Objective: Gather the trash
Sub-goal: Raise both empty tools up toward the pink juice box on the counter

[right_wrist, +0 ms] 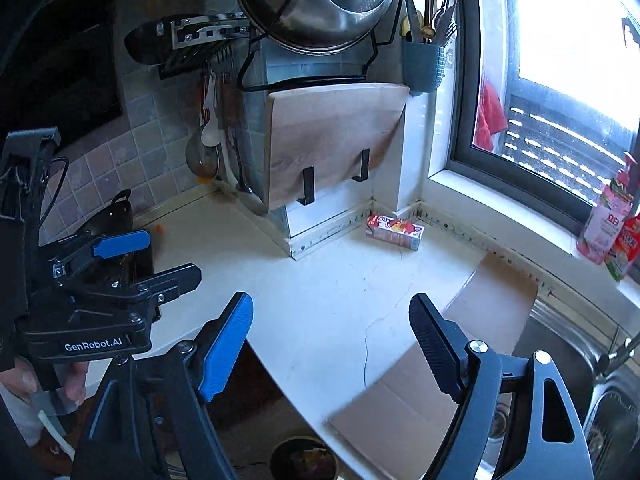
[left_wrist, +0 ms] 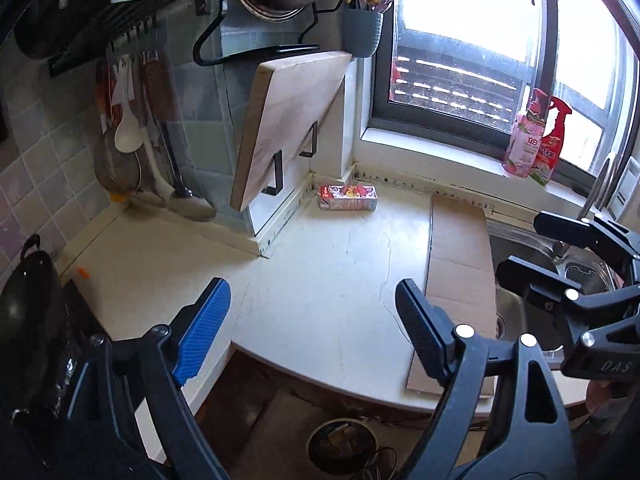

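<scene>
**A:** Over the counter (left_wrist: 320,280), both grippers are up high and tipped downward. Left gripper (left_wrist: 312,316): blue pad at nine o'clock, black pad at three, spread wide with nothing between them but bare worktop.

**B:** Same on the other side. Right gripper (right_wrist: 332,332) is spread too, and nothing is in it. From its own camera I can see the left gripper side-on at nine o'clock, with fingers (right_wrist: 76,380) wrapped round the handle below it.

**A:** And mine catches the right gripper at three o'clock, hanging over the sink (left_wrist: 520,320), jaws apart.

**B:** Where's the trash?

**A:** A small carton (left_wrist: 348,197) lies on its side at twelve o'clock, far back on the counter, tucked in the corner below the sill, just right of the hanging board (left_wrist: 288,120). It is well apart from both grippers.

**B:** Confirmed, carton (right_wrist: 395,231) at about one o'clock for me. Cardboard (right_wrist: 440,340) lies flat by the sink edge, under my black pad.

**A:** Down at six o'clock there's a round bin (left_wrist: 342,446) on the floor below the counter edge, with something in it.

**B:** I only get its top rim. Your view also gets the wok (left_wrist: 28,300) at nine; mine shows the pot lid (right_wrist: 316,4) overhead better.
</scene>
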`<state>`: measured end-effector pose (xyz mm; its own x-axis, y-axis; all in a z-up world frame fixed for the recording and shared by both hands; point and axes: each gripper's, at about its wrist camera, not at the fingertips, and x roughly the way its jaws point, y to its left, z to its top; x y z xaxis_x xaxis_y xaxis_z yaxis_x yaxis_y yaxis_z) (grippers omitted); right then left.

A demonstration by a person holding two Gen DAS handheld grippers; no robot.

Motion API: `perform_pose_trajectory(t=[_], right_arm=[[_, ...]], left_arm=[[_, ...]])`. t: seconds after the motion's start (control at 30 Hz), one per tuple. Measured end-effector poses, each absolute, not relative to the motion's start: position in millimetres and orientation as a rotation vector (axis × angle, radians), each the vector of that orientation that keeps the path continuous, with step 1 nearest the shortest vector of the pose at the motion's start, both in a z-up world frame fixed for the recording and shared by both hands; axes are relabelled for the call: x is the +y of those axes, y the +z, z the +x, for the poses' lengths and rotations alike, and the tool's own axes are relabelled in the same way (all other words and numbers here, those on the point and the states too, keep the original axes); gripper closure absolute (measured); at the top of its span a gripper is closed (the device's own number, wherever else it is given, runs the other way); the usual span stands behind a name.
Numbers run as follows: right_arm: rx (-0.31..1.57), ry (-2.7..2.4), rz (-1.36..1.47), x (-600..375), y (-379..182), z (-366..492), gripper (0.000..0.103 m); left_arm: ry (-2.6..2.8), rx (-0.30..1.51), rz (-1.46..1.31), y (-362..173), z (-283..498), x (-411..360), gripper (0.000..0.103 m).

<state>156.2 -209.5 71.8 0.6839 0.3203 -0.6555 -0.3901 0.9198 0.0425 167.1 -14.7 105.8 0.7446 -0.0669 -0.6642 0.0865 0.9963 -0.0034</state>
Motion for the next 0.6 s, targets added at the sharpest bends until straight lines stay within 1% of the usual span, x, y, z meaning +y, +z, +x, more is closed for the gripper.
perform_pose_trajectory(t=[0.13,0.33,0.47,0.6], right_arm=[[0.738,0.438,-0.105,-222.5,92.4,233.2,0.021],[0.796,0.471,-0.087,-240.2,97.7,346.8,0.021],[0.835,0.487,-0.089,-246.9,84.7,417.8,0.018],[0.878,0.499,-0.137,-249.7,51.2,486.9,0.017]], left_arm=[[-0.050,0.725,0.044,110.6,221.3,-31.2,0.020],[0.014,0.757,0.033,102.8,299.8,-47.0,0.020],[0.056,0.774,0.018,88.2,347.1,-52.0,0.020],[0.096,0.808,-0.036,57.4,382.2,-52.0,0.020]])
